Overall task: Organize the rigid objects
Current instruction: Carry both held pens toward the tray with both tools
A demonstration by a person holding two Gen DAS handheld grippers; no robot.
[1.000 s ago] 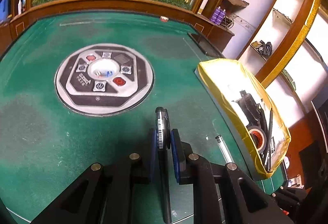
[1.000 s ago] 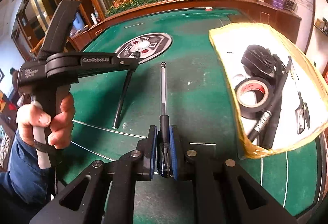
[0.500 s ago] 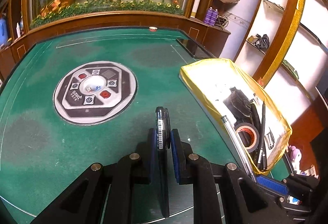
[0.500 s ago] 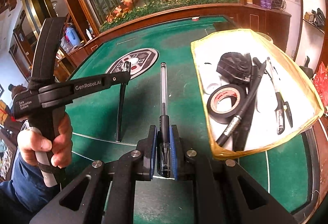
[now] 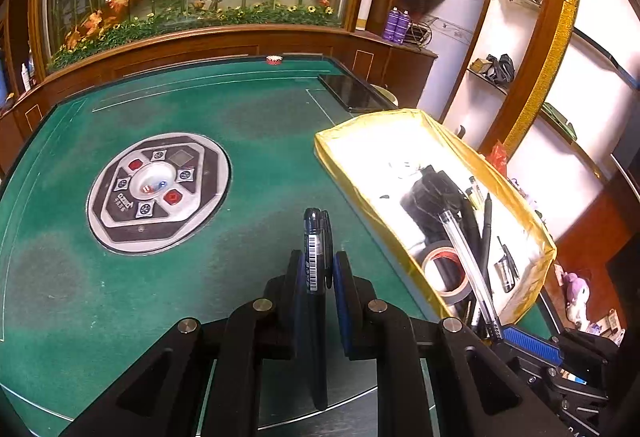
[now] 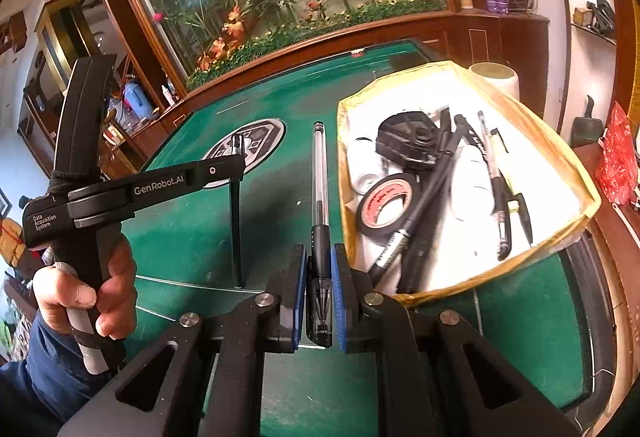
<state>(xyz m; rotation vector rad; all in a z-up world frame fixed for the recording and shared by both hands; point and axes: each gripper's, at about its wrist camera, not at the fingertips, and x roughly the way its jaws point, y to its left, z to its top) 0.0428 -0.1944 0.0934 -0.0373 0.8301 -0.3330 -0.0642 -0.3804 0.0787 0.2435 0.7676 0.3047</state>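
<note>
- L gripper: fingers narrow, clamped on a dark pen w/ a barcode label; pen sticks out past the fingertips, over the green counter, left of the yellow-rimmed tray.
- In the right wrist view the L gripper sits left of the tray, dark pen hanging near-upright below it, tip at or just above the felt – can't tell which.
- A hand in a blue sleeve grips that tool's handle.
- R gripper: fingers narrow, holding a clear ballpoint by its black grip end; barrel points away, just beside the tray's left wall, outside it.
- Same ballpoint in the left wrist view crosses in front of the tray's near corner.
- Tray contents: black tape roll w/ red core, black round gadget behind it, black markers lying diagonal across the middle, more pens toward the right wall.
- Round control panel set in the counter, well left of the tray.
- Dark phone-like slab on the counter's far edge, behind the tray.
</note>
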